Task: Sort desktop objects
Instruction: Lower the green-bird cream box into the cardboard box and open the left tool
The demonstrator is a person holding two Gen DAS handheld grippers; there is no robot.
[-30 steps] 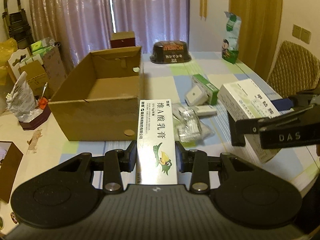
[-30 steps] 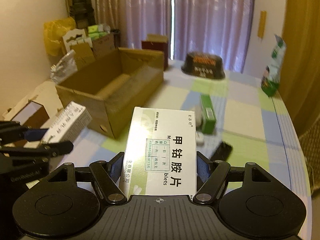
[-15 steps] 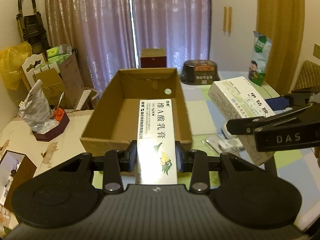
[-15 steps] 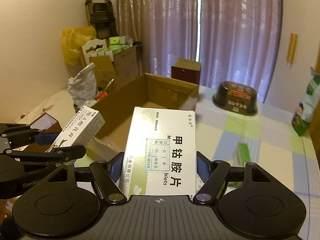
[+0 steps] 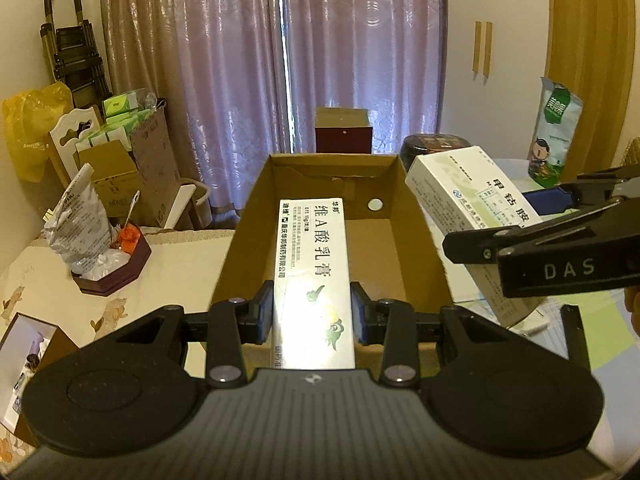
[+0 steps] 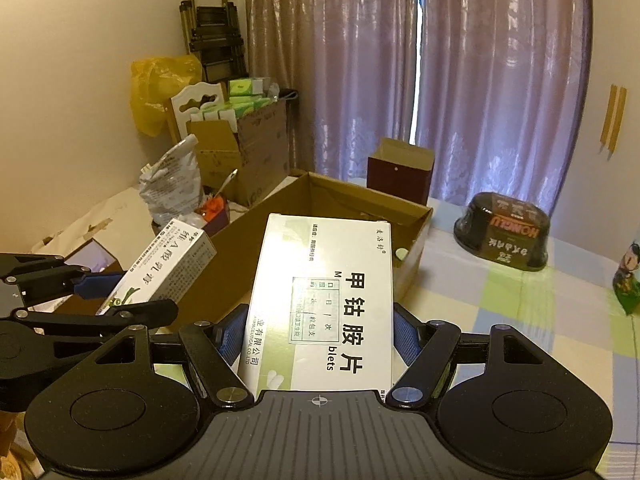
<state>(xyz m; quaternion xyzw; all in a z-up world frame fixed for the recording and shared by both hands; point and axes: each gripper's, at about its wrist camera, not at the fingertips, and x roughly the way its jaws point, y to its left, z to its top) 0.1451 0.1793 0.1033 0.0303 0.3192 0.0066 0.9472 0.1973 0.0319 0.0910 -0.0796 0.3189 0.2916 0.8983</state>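
My left gripper (image 5: pixel 312 314) is shut on a long narrow white ointment box (image 5: pixel 314 264), held over the near end of an open cardboard box (image 5: pixel 416 248). My right gripper (image 6: pixel 318 340) is shut on a wider white tablet box (image 6: pixel 328 296) and points at the same cardboard box (image 6: pixel 224 264) from its right side. In the left wrist view the tablet box (image 5: pixel 472 200) hangs by the carton's right wall, clamped by the right gripper (image 5: pixel 532 232). The right wrist view shows the ointment box (image 6: pixel 160 268) at lower left. The carton's inside looks bare apart from a round white sticker.
A dark oval bowl (image 6: pixel 504 232) and a green snack bag (image 5: pixel 554 132) stand on the checked tablecloth (image 6: pixel 540 312) to the right. A maroon box (image 5: pixel 343 134) sits behind the carton. A silver pouch in a dark tray (image 5: pixel 86 232), cartons and a folded trolley (image 5: pixel 72 52) crowd the left.
Both grippers rose and swung left from the cluttered tablecloth toward the cardboard box, each keeping its box. The carton now lies straight ahead of the left gripper.
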